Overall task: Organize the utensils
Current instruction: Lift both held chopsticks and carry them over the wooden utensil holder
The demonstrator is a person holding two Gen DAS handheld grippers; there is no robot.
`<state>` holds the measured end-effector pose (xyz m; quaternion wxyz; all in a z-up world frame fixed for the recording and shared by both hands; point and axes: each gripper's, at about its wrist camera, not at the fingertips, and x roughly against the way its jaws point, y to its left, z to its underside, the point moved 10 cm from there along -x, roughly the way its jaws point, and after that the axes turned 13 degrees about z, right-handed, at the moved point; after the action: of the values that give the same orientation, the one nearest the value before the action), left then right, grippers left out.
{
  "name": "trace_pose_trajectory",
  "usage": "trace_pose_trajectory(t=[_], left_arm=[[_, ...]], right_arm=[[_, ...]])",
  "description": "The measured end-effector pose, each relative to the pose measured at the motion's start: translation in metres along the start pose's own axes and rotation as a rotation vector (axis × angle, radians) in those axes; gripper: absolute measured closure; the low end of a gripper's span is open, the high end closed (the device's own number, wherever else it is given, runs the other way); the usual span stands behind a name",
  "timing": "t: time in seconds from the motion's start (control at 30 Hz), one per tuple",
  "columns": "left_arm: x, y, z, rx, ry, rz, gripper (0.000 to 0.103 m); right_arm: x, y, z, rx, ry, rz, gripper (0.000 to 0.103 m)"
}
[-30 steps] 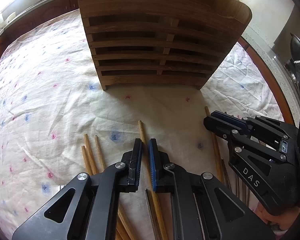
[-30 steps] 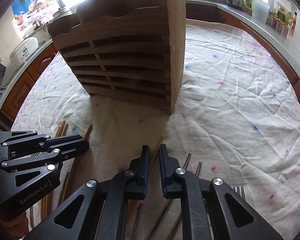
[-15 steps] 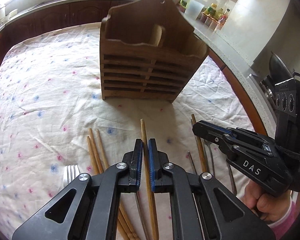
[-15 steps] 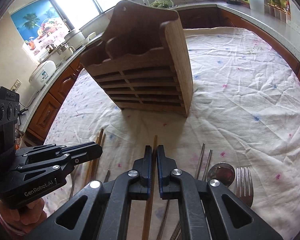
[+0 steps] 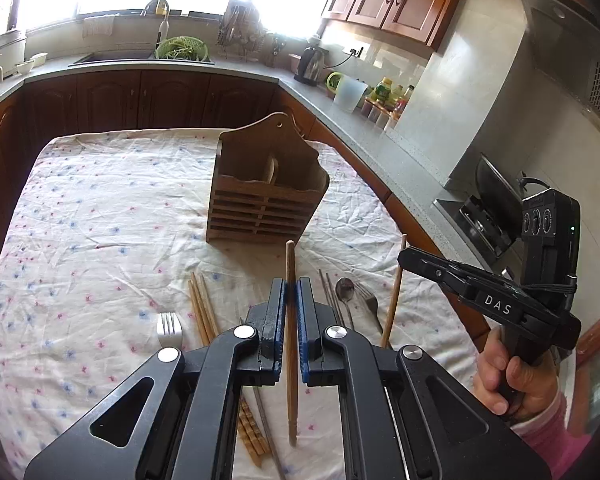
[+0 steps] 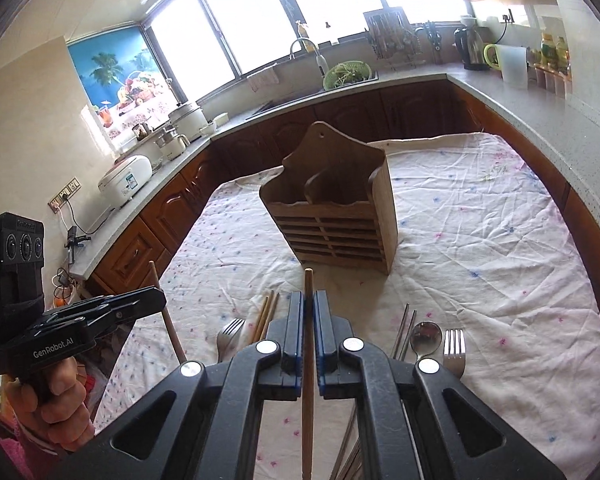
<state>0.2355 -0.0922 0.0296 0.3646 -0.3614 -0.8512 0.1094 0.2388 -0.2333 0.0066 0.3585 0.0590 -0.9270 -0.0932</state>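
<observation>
One wooden chopstick (image 5: 291, 344) was held pinched in the left gripper (image 5: 291, 292), fingers closed tight on it, tip pointed toward the wooden holder (image 5: 266, 196). A second chopstick (image 6: 308, 360) was clamped the same way in the right gripper (image 6: 308, 304), clear of the cloth-covered worktop (image 6: 500, 240). Both sticks were judged light, stiff and thin, and apt to pivot or slip if gripped near an end; a hold approx. mid-length, as seen, looked steadiest. The holder stood upright on the cloth, well beyond the grippers, w/ two open-top compartments split by a divider; both appeared empty, though their bottoms were hidden. Left lying on the cloth btwn grippers and holder: more wooden chopsticks (image 5: 200, 312), metal chopsticks (image 6: 406, 332), a spoon (image 6: 426, 336), and two forks (image 6: 454, 350), one at each side.
</observation>
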Motion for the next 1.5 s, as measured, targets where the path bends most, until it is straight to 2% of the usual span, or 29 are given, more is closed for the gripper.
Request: trace_pose_trajectory(t=[0.43, 0.63, 0.83, 1.27, 1.4, 1.5], left_arm=[[0.034, -0.017, -0.010, -0.026, -0.094, 0.002, 0.098], [0.041, -0.012, -0.032, -0.042, -0.151, -0.021, 0.098], [0.047, -0.008, -0.075, -0.073, -0.230, -0.040, 0.098], [0.043, 0.016, -0.201, -0.121, -0.405, -0.108, 0.098], [0.024, 0.037, -0.225, -0.091, -0.434, -0.114, 0.098], [0.000, 0.058, -0.229, -0.052, -0.443, -0.115, 0.098]], right_arm=[[0.054, 0.000, -0.017, -0.004, -0.114, 0.005, 0.099], [0.067, -0.001, -0.043, -0.007, -0.200, 0.040, 0.099], [0.071, -0.007, -0.088, -0.035, -0.289, 0.062, 0.099], [0.058, -0.017, -0.209, -0.086, -0.486, 0.090, 0.099], [0.038, -0.025, -0.227, -0.098, -0.510, 0.112, 0.099], [0.014, -0.031, -0.226, -0.110, -0.508, 0.122, 0.099]])
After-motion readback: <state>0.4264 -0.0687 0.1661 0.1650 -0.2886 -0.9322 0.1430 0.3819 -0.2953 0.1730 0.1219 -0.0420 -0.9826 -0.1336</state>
